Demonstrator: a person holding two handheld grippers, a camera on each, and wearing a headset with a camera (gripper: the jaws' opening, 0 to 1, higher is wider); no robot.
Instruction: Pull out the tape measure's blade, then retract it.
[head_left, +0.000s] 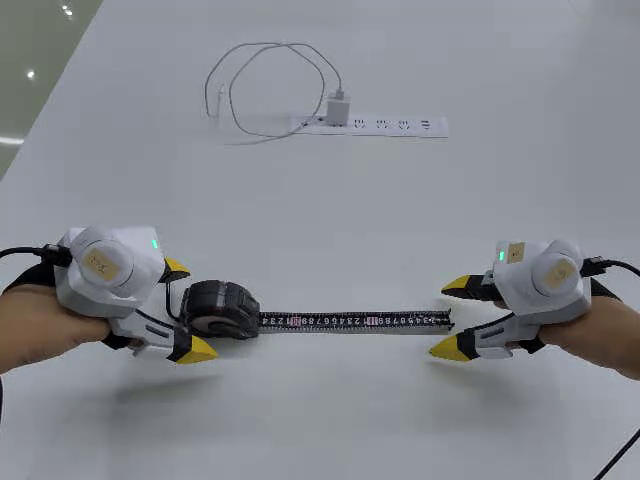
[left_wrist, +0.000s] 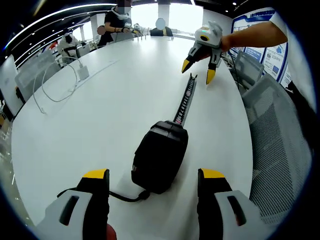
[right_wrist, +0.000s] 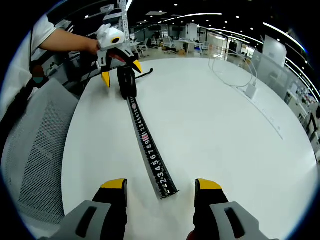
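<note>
White tabletop holds the tape measure, its case at 9 o'clock between the spread jaws of the left gripper, its blade stretched toward 3 o'clock, where the tip lies between the spread jaws of the nearer right gripper.

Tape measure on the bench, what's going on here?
A person holds a gripper in each hand over a white table. The left gripper sits with open jaws on either side of the black tape measure, not squeezing it. The blade lies pulled out flat on the table. Its tip ends between the open jaws of the right gripper, which isn't clamping it.
</note>
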